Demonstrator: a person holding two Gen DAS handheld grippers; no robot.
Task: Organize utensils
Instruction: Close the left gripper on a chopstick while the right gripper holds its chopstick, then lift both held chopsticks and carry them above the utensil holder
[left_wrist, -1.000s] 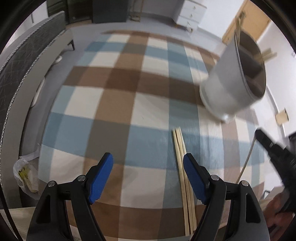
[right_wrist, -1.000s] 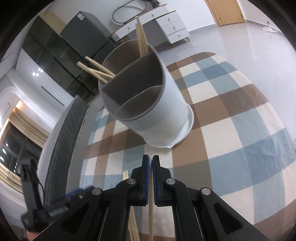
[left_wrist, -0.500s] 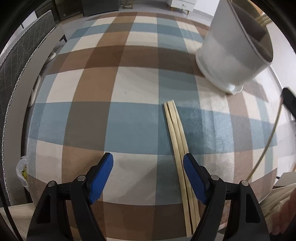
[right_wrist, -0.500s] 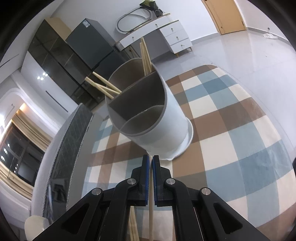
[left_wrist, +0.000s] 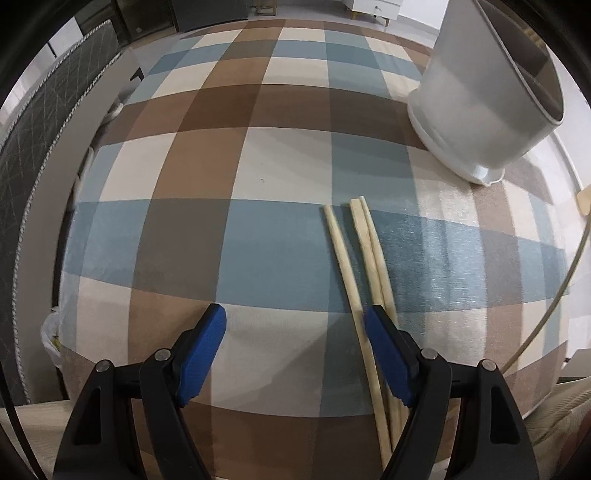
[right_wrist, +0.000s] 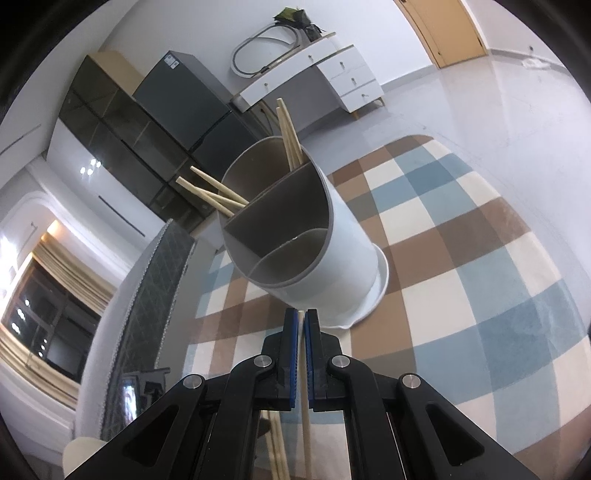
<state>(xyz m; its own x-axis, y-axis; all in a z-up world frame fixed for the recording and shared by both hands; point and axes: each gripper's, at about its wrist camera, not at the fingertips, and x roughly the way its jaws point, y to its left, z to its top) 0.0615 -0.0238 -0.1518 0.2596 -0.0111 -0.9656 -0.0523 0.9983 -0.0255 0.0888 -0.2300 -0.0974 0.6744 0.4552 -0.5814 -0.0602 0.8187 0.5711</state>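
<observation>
Three pale wooden chopsticks (left_wrist: 364, 266) on the plaid worktop (left_wrist: 229, 177); one has now split away leftward. The left gripper (left_wrist: 295, 328) has dropped closer, wide open, over them. The right gripper (right_wrist: 302, 325) stays clamped on a single chopstick (right_wrist: 304, 413) before the white divided holder (right_wrist: 332, 266).

A lived-in home, by the look of it: a soft checked rug (left_wrist: 207, 155) in blue, brown and cream covers the pale glossy floor, with a white chest of drawers (right_wrist: 332, 81) at the upper centre of the right wrist view and a wooden door (right_wrist: 454, 33) at its upper right. Dark glass-fronted cabinets (right_wrist: 122, 122) fill the upper left (a grey fridge (right_wrist: 181, 88) stands beside them), and a quilted sofa edge (left_wrist: 40, 136) runs down the left
</observation>
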